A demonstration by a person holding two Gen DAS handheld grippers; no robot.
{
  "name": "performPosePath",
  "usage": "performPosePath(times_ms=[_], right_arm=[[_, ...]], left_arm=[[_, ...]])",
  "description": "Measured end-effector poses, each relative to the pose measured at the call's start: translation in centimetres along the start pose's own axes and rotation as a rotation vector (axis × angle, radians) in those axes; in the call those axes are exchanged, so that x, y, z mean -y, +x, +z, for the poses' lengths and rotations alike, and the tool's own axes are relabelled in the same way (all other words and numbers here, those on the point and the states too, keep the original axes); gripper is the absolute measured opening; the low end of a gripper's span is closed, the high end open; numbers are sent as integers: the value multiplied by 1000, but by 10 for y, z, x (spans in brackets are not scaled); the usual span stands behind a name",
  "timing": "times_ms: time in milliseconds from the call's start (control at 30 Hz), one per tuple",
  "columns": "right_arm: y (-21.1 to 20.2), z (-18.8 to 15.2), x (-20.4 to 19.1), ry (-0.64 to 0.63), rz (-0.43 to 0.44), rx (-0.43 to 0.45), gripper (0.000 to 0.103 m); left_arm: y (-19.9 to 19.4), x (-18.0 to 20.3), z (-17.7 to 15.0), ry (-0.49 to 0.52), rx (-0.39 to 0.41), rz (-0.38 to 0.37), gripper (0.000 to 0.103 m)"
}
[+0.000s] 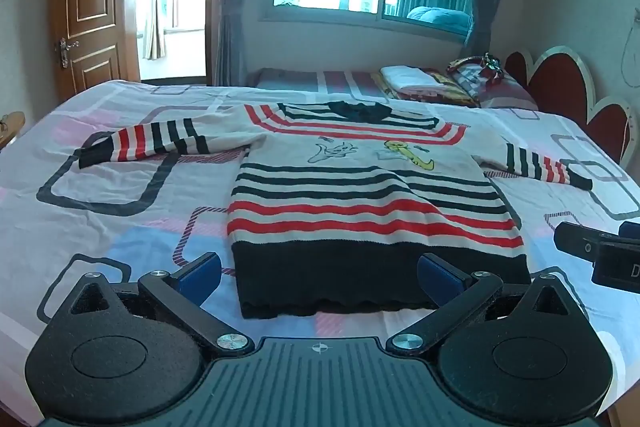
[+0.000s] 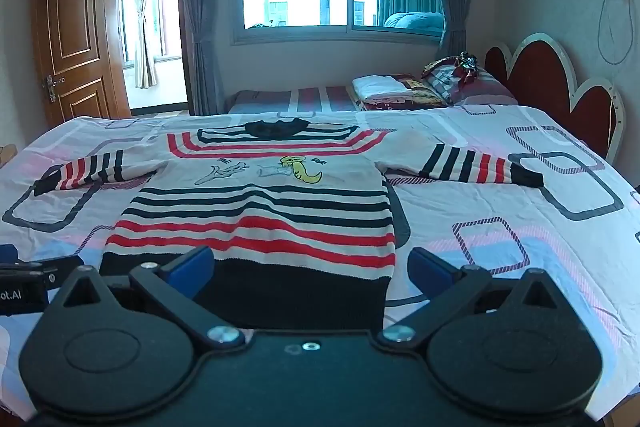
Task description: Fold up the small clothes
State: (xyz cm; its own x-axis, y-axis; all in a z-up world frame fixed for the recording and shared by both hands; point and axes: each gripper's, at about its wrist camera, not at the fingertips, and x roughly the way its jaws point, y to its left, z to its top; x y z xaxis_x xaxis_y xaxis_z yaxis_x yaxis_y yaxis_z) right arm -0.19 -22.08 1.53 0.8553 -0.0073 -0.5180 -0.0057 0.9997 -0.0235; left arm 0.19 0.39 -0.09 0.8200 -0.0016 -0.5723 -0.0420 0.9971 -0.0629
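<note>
Sweater (image 1: 360, 203), small knitted one with red, black and white stripes, lies flat on the patterned bedsheet (image 1: 120, 235), sleeves spread. Left gripper (image 1: 319, 273) hovers at its near hem, jaws wide, empty; right gripper (image 2: 311, 267) alongside, likewise spread, holding nothing.

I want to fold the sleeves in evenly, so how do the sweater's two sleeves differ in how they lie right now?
The left sleeve bends near its middle, its cuff end angling toward the hem side; the right sleeve runs out nearly straight. The left sleeve rides up in a slight hump, while the right sleeve lies flatter on the bedsheet. Both are spread out from the sweater, unfolded, with matching red and dark stripes and dark cuffs.
</note>
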Motion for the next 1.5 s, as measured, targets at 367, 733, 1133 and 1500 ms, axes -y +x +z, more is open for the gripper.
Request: performPosePath(times_ms=[367,733,1133,1500], right_arm=[[2,2,-2,9,13,8,102],[1,3,-1,12,4,14,102],[2,3,-3,10,4,15,102],[2,4,-4,9,3,14,102]], left_arm=[[-2,2,2,2,10,1,103],[-3,2,1,8,11,-1,103],[-1,1,2,6,16,3,103],[-1,3,3,9,14,3,103]])
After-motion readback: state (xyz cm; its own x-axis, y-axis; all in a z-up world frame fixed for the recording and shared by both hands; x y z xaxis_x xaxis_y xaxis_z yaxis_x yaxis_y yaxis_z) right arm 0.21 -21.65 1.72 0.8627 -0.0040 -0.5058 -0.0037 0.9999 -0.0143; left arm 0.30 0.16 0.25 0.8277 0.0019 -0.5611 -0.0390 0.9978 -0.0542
